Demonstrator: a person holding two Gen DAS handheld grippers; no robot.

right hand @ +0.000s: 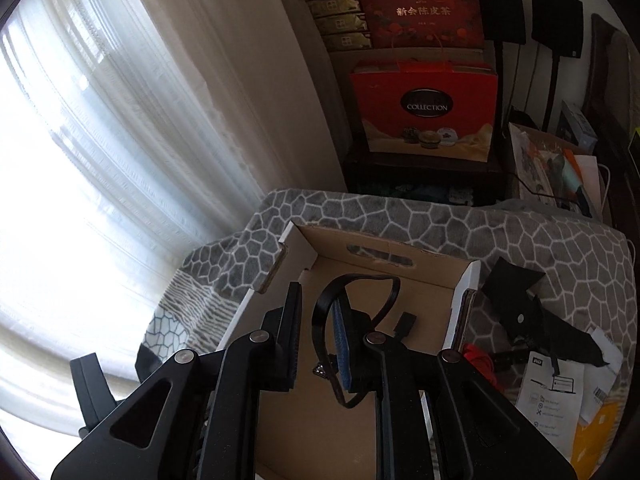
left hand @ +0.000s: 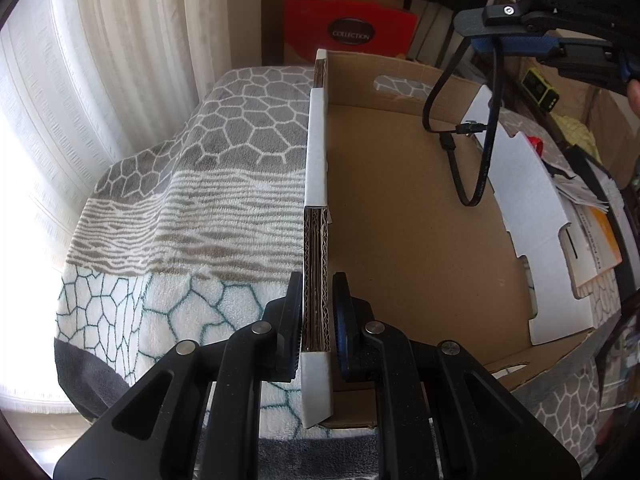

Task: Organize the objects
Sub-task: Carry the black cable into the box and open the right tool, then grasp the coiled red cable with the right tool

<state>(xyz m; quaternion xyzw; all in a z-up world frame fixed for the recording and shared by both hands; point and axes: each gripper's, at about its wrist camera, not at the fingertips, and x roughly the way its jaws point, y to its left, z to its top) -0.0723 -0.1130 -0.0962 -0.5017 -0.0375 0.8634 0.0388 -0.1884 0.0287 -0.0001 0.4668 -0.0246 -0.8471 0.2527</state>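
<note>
In the left wrist view, the left gripper [left hand: 316, 312] stands at the near end of the cardboard box [left hand: 400, 240], with one finger outside and one inside the left wall; the jaws are narrow around this wall, and the pads seem to touch it or nearly so, which steadies the box on the patterned blanket [left hand: 200, 184]. Above the far right part of the box, the right gripper [left hand: 516, 38] holds the black cable [left hand: 476, 168], which hangs down in a long loop, and its lowest bend is close to the box floor or just touching it. In the right wrist view, the right gripper [right hand: 316, 332] looks down into the box [right hand: 400, 280], and the cable [right hand: 326, 320] lies against the blue pad [right hand: 342, 344] of its right finger; whether the jaws really squeeze it I cannot tell. The cable's long axis is almost vertical, straight over the box floor, so I judge that the right hand must only lower and release.
</note>
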